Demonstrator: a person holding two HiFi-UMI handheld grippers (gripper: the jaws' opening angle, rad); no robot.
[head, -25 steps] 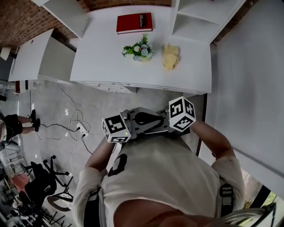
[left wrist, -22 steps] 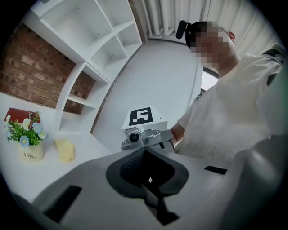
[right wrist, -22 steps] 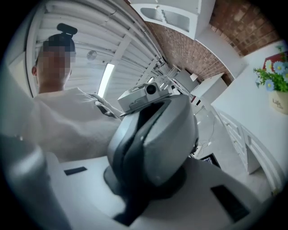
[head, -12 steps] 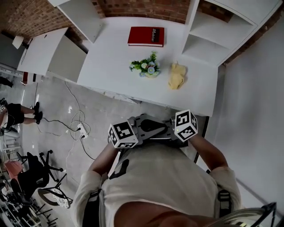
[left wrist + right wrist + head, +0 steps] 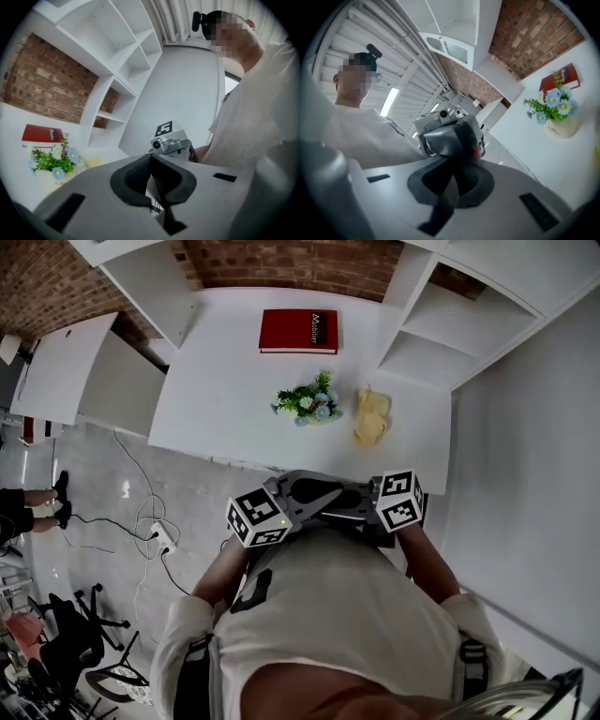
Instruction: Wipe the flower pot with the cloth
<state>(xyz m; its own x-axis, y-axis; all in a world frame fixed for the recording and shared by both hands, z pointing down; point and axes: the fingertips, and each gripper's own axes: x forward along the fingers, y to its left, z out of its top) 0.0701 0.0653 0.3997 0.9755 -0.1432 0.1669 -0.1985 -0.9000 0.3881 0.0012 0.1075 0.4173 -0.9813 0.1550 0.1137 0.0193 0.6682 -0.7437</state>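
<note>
A small cream flower pot (image 5: 307, 407) with green leaves and blue and white flowers stands in the middle of the white table (image 5: 225, 399). Just to its right lies a crumpled yellow cloth (image 5: 371, 416). I hold both grippers in front of my chest at the table's near edge, with their jaws pointing at each other. My left gripper (image 5: 311, 491) is shut and empty, and so is my right gripper (image 5: 349, 505). The left gripper view has the pot (image 5: 52, 169) at its far left, past the shut jaws (image 5: 151, 174). In the right gripper view the pot (image 5: 561, 125) is at the far right.
A red book (image 5: 297, 331) lies at the back of the table. White shelves (image 5: 441, 329) stand on the right against a brick wall. On the left is a white cabinet (image 5: 66, 371). A power strip (image 5: 159, 535) with cables lies on the floor at the left.
Both grippers, still shut, have moved forward to the table's near edge. The table, pot and cloth now lie closer in the head view.
</note>
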